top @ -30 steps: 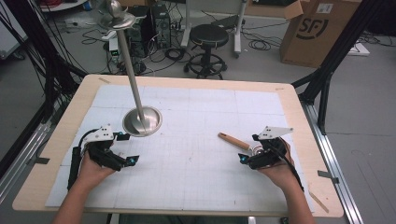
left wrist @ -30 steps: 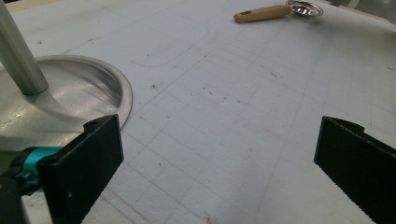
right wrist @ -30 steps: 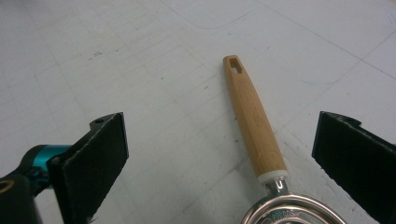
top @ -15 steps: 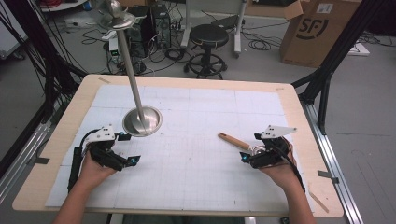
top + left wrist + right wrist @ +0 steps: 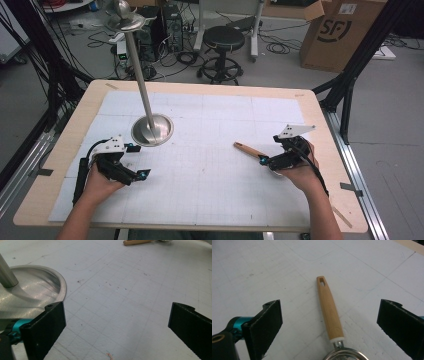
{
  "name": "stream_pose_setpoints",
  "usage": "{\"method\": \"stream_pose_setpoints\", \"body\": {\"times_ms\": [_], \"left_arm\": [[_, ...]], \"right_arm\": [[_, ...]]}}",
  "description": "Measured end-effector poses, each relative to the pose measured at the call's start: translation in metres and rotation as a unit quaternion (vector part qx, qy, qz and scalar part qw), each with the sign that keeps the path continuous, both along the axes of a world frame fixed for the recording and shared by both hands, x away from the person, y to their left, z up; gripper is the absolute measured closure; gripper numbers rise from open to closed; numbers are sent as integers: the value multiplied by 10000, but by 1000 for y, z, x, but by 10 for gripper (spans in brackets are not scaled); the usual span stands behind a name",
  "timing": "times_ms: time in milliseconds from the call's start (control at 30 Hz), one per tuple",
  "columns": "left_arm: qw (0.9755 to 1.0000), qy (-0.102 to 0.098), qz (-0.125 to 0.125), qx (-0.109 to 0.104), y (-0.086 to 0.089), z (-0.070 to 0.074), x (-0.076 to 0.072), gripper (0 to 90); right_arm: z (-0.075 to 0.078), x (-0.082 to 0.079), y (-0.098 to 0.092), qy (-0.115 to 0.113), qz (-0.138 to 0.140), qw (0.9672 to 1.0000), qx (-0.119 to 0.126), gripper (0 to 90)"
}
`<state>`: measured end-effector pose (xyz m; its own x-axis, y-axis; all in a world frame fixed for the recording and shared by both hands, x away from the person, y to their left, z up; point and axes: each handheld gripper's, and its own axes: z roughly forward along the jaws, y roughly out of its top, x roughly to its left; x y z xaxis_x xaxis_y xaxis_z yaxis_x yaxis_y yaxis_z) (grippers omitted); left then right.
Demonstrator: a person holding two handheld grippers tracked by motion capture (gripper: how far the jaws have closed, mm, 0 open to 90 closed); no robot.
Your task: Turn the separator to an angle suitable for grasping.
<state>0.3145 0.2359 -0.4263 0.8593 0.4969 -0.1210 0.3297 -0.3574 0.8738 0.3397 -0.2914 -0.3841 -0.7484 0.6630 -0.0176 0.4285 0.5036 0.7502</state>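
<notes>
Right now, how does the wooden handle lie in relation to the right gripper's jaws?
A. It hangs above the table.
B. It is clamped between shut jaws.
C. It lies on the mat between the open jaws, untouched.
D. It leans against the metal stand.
C: in the right gripper view the wooden handle lies flat on the mat, with the right gripper open and both jaws clear of it.
</notes>
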Motion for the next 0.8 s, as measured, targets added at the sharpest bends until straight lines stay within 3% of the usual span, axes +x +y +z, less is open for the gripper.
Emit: {"method": "stream_pose_setpoints", "body": {"times_ms": [267,367,433,600,800], "left_arm": [[10000,-20,-19,7,0,1,0,19],[10000,-25,-1,-14,0,1,-1,19],[10000,-25,-4,2,0,1,-1,19],[10000,-42,-22,16,-1,1,-1,19],[10000,-24,12,29,0,1,-1,19]], "right_arm": [[-1,16,6,295,89,9983,-500,65],[-2,19,7,358,76,9976,-582,70],[-1,23,9,482,115,9959,-758,153],[-6,28,12,650,172,9927,-1002,165],[-13,33,12,873,205,9883,-1237,261]]}}
